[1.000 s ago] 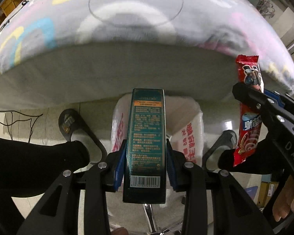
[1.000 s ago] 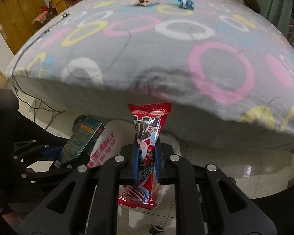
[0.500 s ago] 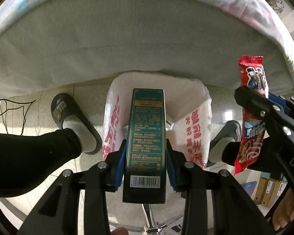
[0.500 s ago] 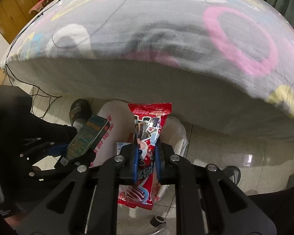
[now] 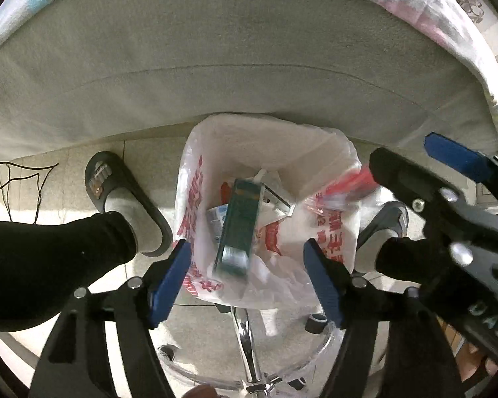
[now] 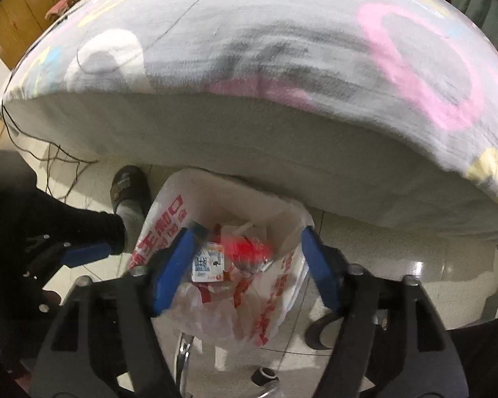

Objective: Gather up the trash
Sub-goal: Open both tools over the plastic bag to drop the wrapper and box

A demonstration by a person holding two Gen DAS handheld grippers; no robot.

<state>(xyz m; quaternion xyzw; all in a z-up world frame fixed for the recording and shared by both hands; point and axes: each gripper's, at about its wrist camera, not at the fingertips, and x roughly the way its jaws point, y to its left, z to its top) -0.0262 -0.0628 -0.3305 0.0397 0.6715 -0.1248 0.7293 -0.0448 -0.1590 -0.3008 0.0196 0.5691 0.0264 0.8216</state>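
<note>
Both sets of jaws have just been opening and now stand spread with nothing pinched: my left gripper (image 5: 247,278) has let go of the dark green rectangular cardboard box (image 5: 238,230), and my right gripper (image 6: 245,267) has let go of the red glossy snack wrapper (image 6: 247,248). Both pieces show blurred over the mouth of the white plastic bag with red lettering (image 5: 328,152), which sits on the floor just in front of the grey mattress edge (image 5: 215,66), between the person's two slippered feet.

To finish this drop well, I'd hold both grippers steady above the bag's opening until each piece settles, keeping the pads off the thin rim so it doesn't fold shut. The wrapper looks near the right rim in the left wrist view, so I'd judge it the likelier one to catch there or slide outside.

The box is long and stiff, tipped end-down among crumpled packets and a small white carton (image 6: 208,262) already inside.
</note>
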